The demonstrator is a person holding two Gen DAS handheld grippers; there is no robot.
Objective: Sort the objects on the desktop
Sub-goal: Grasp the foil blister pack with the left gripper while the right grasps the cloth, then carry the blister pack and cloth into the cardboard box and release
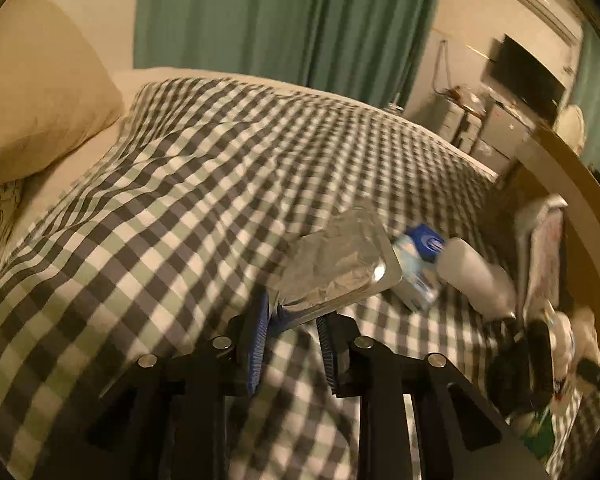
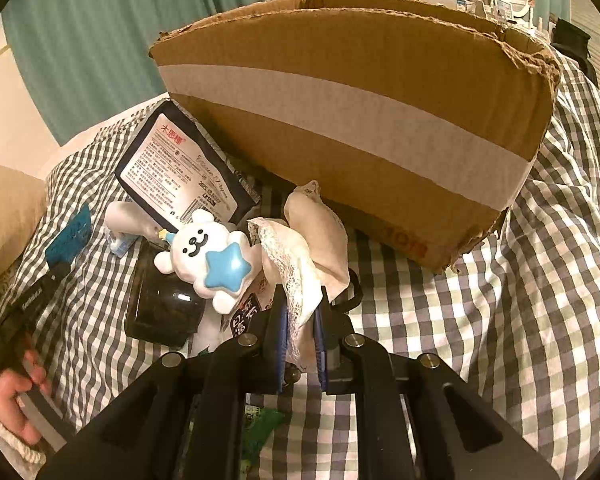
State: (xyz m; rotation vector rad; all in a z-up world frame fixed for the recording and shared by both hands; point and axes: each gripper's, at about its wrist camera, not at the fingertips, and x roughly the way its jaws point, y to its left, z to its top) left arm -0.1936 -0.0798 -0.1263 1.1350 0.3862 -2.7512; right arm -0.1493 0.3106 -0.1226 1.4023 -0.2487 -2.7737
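Note:
My left gripper is shut on a silver foil blister pack and holds it above the checked bedspread. Past it lie a blue and white small box and a white bottle. My right gripper is shut on a cream lace-edged cloth pouch, right in front of a large open cardboard box. To its left lie a white bear toy with a blue star, a dark jar and a dark tissue pack.
A beige pillow lies at the far left of the bed. Green curtains hang behind. A green packet lies under the right gripper. The person's left hand and left gripper handle show at the lower left of the right wrist view.

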